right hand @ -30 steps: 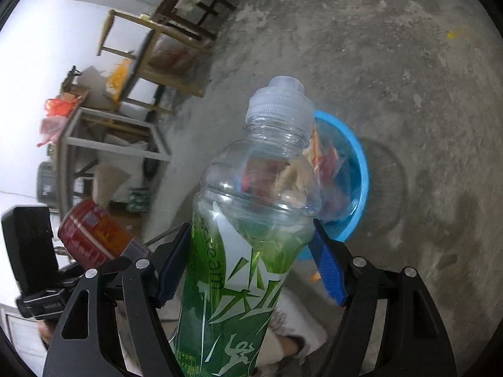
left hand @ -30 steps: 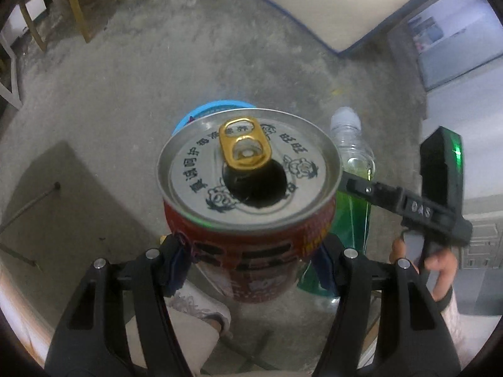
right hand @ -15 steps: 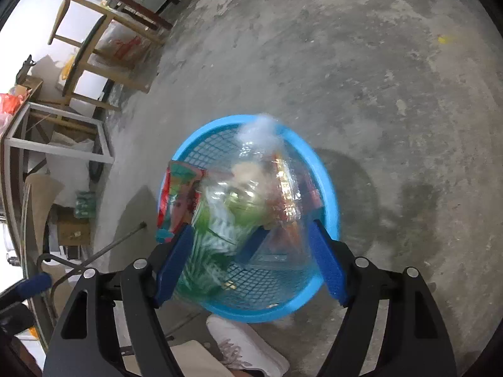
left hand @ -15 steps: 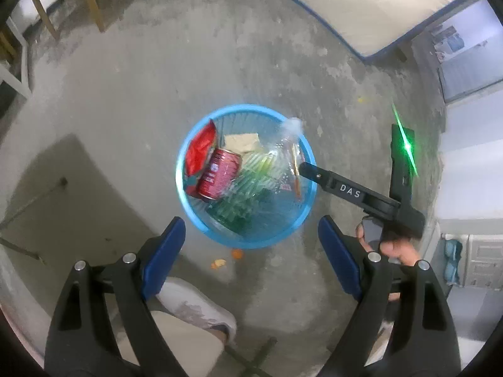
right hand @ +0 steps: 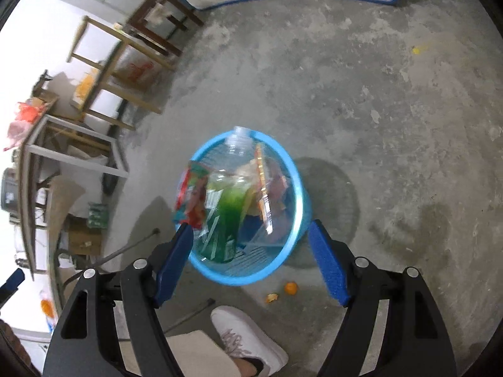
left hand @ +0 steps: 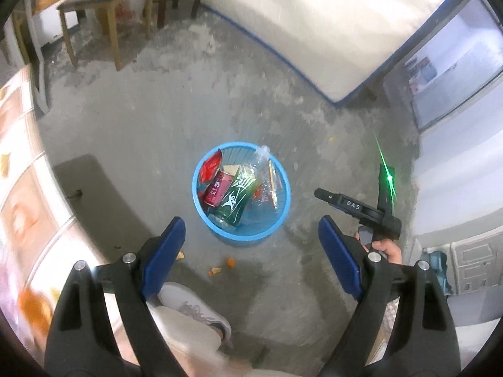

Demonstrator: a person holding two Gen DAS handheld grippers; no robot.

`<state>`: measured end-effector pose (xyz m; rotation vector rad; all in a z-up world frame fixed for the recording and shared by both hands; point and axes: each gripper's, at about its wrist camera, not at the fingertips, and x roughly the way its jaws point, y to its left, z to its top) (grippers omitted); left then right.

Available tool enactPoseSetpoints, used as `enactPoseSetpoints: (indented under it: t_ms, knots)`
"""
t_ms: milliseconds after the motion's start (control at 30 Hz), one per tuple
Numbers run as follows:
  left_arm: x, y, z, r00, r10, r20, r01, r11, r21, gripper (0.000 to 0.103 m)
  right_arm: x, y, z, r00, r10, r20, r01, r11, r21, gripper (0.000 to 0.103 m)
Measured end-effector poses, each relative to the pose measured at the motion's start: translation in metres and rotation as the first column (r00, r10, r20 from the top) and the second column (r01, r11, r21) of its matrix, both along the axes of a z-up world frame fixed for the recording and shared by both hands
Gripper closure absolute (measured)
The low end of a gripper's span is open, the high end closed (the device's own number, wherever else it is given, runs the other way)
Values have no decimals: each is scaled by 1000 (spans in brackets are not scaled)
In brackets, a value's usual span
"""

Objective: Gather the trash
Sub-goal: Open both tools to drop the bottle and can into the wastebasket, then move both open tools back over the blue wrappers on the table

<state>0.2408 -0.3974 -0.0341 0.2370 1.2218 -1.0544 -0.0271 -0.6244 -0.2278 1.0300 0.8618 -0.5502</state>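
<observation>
Writing: the red can shows "ILK"; the other gripper's body reads "DAS"; green bottle label script unreadable.
Bin: blue basket on the concrete floor, holding can, bottle and wrappers.
Left hand-held gripper: wide, empty, near side of basket.
Right hand-held gripper: wide, empty.
Hard to see: bottle blurred in right view; basket bottom hidden.

Bare grey concrete floor; wooden stools by white mattress.
</observation>
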Motion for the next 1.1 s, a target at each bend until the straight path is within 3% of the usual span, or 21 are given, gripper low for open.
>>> enactPoseSetpoints:
  t_ms: [133,267,367,400,500,600,733,833,900,967,1100]
  knots:
    - [-4,72,34,996,84,24,-81,991,-107,20,-20,29,38,996,21,87,-18,999,-34,29]
    - [-7,167,70,958,272,88,-249,945,-212,17,-31,64,78,981,74,181,-62,996,-71,26]
    - [-13,239,90,893,427,143,-382,886,-264,15,-27,98,110,953,168,251,-145,984,-108,26]
    - [-17,267,96,861,483,161,-430,859,-278,14,-23,108,119,942,200,269,-174,978,-117,26]
    - [-31,322,102,797,579,175,-519,803,-293,14,-6,138,142,903,295,313,-265,955,-136,26]
    - [-45,364,101,750,635,184,-570,762,-308,14,18,172,163,851,391,351,-358,920,-158,26]
    - [-56,399,91,706,673,220,-605,734,-309,13,58,223,185,780,508,366,-470,861,-195,26]
    - [-58,414,77,696,680,230,-619,731,-287,13,92,266,196,729,594,341,-550,804,-226,26]
    - [-56,418,64,693,681,236,-629,731,-264,13,110,292,199,711,629,313,-587,777,-228,26]
    - [-54,418,52,701,670,244,-620,741,-257,13,127,320,199,686,676,270,-630,737,-245,26]
    - [-53,419,35,710,657,254,-605,753,-258,13,150,356,196,663,726,182,-676,685,-270,26]
